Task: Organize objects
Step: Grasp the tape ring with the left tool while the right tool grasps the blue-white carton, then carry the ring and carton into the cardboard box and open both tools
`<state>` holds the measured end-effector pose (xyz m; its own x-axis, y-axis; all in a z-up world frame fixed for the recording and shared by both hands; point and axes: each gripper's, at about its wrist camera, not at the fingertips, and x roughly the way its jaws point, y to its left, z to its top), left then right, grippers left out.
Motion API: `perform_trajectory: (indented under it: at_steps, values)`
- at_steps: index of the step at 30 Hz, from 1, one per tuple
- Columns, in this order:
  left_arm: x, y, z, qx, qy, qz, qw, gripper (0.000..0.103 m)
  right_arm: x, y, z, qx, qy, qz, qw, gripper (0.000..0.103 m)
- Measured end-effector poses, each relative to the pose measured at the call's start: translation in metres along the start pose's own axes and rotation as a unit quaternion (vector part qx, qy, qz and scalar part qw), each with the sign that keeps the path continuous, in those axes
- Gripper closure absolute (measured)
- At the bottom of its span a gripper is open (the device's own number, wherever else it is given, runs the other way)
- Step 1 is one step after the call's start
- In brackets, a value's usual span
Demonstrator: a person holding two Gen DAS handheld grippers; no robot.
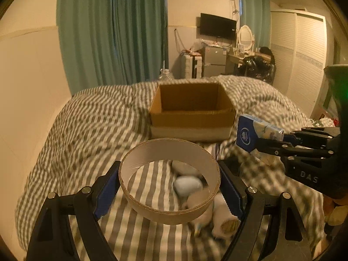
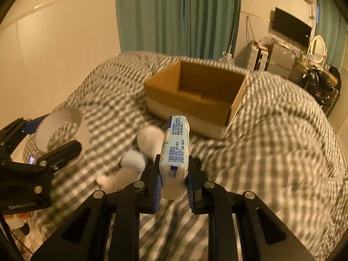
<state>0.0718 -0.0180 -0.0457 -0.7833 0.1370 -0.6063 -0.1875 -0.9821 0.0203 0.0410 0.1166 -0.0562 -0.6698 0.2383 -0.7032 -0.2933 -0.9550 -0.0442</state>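
Cardboard box sat open on the striped bed | left hand-held gripper clamped a cardboard ring — held above the bedding | right hand-held gripper clamped a tissue pack — short of the box | blurred white rolls lay between the two.

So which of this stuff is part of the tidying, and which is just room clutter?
In the job: cardboard ring in left gripper, tissue pack in right gripper, cardboard box, loose rolls on the bed.
Just there: curtain, TV, wardrobe.
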Motion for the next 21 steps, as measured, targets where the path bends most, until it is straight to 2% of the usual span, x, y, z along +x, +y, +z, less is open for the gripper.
perform_trajectory:
  at_steps: [11,21]
  values:
    - [0.032,0.008,0.094,-0.004,-0.022,-0.018,0.9996,0.017,-0.02,-0.026,0.073,-0.005,-0.048,-0.021,0.999,0.084]
    - [0.091,0.008,0.162,-0.001,-0.016,-0.018,0.9997,0.017,0.008,-0.053,0.142,0.0,-0.056,-0.029,0.998,0.084]
